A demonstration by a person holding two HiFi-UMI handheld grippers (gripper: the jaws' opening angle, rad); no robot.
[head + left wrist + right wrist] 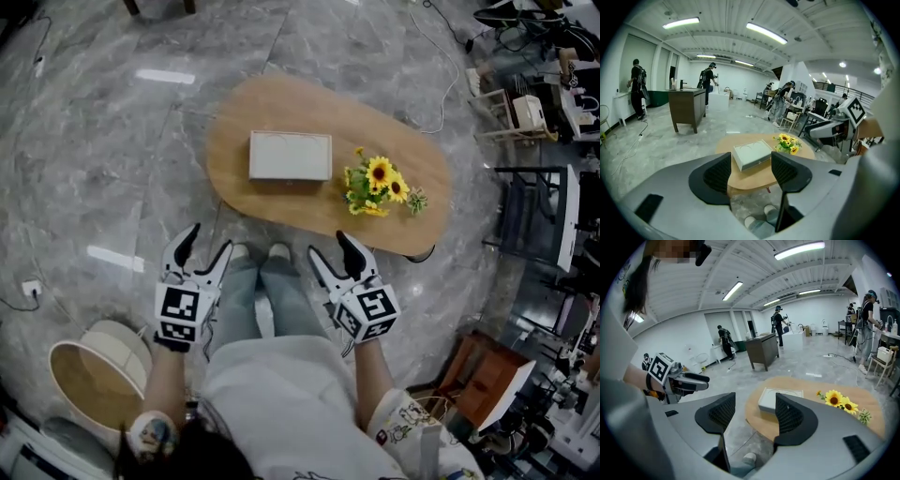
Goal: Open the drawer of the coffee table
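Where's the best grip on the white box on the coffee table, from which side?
Likely from above with the left gripper, fingers on the two long sides, toward the left end. The white box lies flat on the coffee table with a long side facing the person, and the sunflowers stand by its right end.

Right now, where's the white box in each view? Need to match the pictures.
Head view: white box at upper centre, on the wooden table.
Left gripper view: box at centre, just below the middle.
Right gripper view: box slightly right of centre, below the middle.
Shared landmark: the sunflowers, to the right of the box in all three views.
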